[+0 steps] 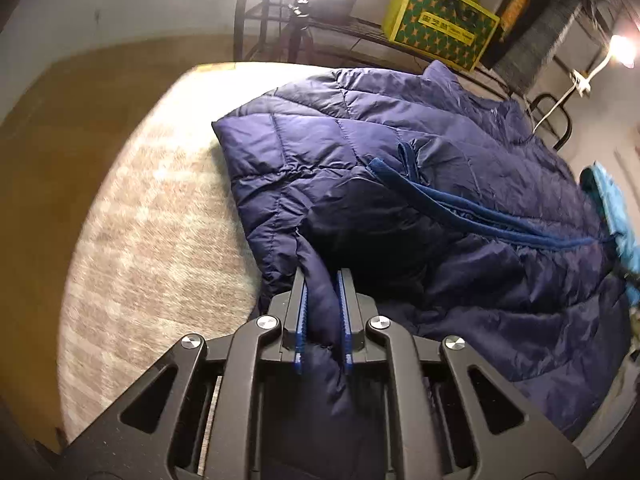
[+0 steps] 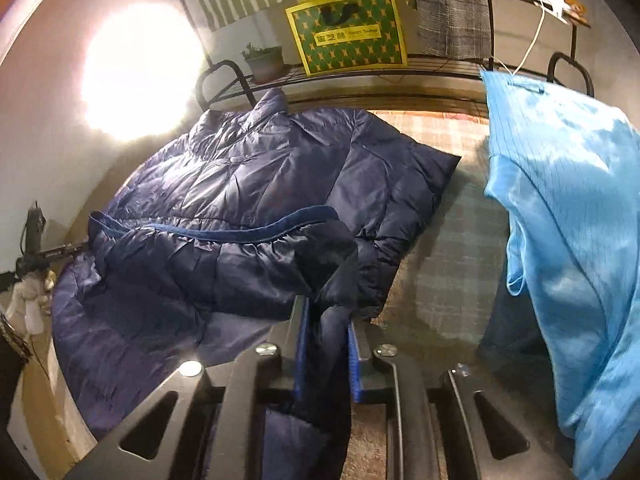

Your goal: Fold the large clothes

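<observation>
Navy quilted nylon, slick and puffy, makes up the jacket (image 1: 400,168) that lies spread over a tabletop (image 1: 152,216) covered in pale checked cloth, with its fleece-lined edge (image 1: 460,204) running across the upper layer. The left hand-held gripper (image 1: 324,304) is clamped on a bunched fold of the jacket's near edge, blue pads pressing the fabric from both sides. The right hand-held gripper (image 2: 326,320) is likewise closed on a thick pinch of the same garment at the opposite near corner, as the right wrist view shows.

Risks from this point, as judged:
- Slippery shell and trapped air may let the fold creep out of either pinch once it is lifted, since each grip holds only a narrow bunch.
- Uneven lifting between the two hands would skew the fold line and leave the hem crooked.
- Part of the jacket already hangs over the tabletop's near edge in the right wrist view; dragging could pull more weight off and slide the whole garment.
- A light blue garment (image 2: 560,220) hanging just beside the right hand could snag or be swept along.
</observation>
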`<action>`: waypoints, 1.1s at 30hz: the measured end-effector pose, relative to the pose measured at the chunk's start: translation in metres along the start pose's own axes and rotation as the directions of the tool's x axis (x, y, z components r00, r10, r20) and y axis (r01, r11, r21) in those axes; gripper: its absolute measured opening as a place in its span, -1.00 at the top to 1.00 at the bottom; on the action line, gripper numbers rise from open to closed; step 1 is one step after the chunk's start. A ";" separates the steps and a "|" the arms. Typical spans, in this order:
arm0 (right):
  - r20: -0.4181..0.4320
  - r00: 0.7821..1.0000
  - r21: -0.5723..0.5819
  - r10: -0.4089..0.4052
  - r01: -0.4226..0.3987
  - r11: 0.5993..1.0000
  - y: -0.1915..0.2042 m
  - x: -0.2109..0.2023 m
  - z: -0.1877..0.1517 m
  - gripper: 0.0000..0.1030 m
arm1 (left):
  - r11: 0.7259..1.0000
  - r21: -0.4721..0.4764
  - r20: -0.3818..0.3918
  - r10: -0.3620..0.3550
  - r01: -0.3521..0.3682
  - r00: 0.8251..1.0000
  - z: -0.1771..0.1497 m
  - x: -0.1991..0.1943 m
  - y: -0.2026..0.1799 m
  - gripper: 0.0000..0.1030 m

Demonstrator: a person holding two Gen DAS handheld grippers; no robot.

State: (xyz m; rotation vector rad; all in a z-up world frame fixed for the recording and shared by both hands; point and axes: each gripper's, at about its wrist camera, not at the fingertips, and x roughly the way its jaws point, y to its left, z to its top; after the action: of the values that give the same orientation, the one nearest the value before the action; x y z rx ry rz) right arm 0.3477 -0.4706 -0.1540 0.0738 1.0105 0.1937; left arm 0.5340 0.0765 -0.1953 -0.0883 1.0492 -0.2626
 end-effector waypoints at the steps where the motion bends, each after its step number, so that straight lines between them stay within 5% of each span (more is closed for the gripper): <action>1: -0.001 1.000 -0.025 -0.015 0.015 1.000 0.004 -0.001 0.000 0.75 | 1.000 0.020 0.008 0.005 -0.005 1.000 0.000 -0.002 -0.002 0.76; 3: 0.001 0.999 -0.076 -0.040 0.040 0.996 0.011 -0.004 0.001 0.63 | 0.998 0.041 0.016 0.040 -0.041 0.999 0.002 -0.004 -0.005 0.65; 6: 0.029 0.996 -0.093 -0.086 0.088 0.992 0.015 -0.010 0.006 0.18 | 0.999 0.033 0.022 0.042 -0.042 0.999 0.008 -0.007 -0.004 0.27; 16: -0.008 0.999 -0.090 -0.041 0.040 0.995 0.014 0.015 0.021 0.17 | 0.994 0.111 -0.024 0.028 -0.025 0.999 0.034 0.016 -0.018 0.17; 18: -0.018 1.000 -0.079 -0.013 0.011 0.997 0.012 0.020 0.022 0.38 | 0.994 0.104 -0.032 0.035 -0.032 0.999 0.034 0.021 -0.017 0.50; 19: -0.021 1.000 -0.077 -0.008 0.006 0.997 0.012 0.021 0.022 0.49 | 0.995 0.088 -0.040 0.040 -0.036 0.998 0.033 0.024 -0.016 0.85; 21: -0.013 1.000 -0.078 -0.016 0.015 0.997 0.012 0.020 0.022 0.84 | 0.996 0.076 -0.041 0.041 -0.037 0.998 0.031 0.025 -0.014 0.90; 23: 0.005 1.000 -0.075 -0.013 0.013 0.997 0.013 0.015 0.022 0.94 | 0.995 0.081 -0.016 0.055 -0.053 0.998 0.029 0.021 -0.015 0.98; 29: 0.072 0.994 -0.106 -0.088 0.096 0.990 0.022 -0.004 0.028 0.99 | 0.989 0.112 0.071 0.094 -0.101 0.993 0.029 -0.005 -0.021 1.00; 33: 0.121 0.984 -0.151 -0.130 0.148 0.977 0.033 -0.016 0.043 1.00 | 0.991 0.051 0.135 0.112 -0.120 0.984 0.048 -0.030 -0.014 1.00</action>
State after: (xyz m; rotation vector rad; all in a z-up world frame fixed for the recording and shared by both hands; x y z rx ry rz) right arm 0.3715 -0.4398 -0.1131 -0.1309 0.8828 0.1404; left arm 0.5588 0.0682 -0.1429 0.0090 0.9110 -0.1793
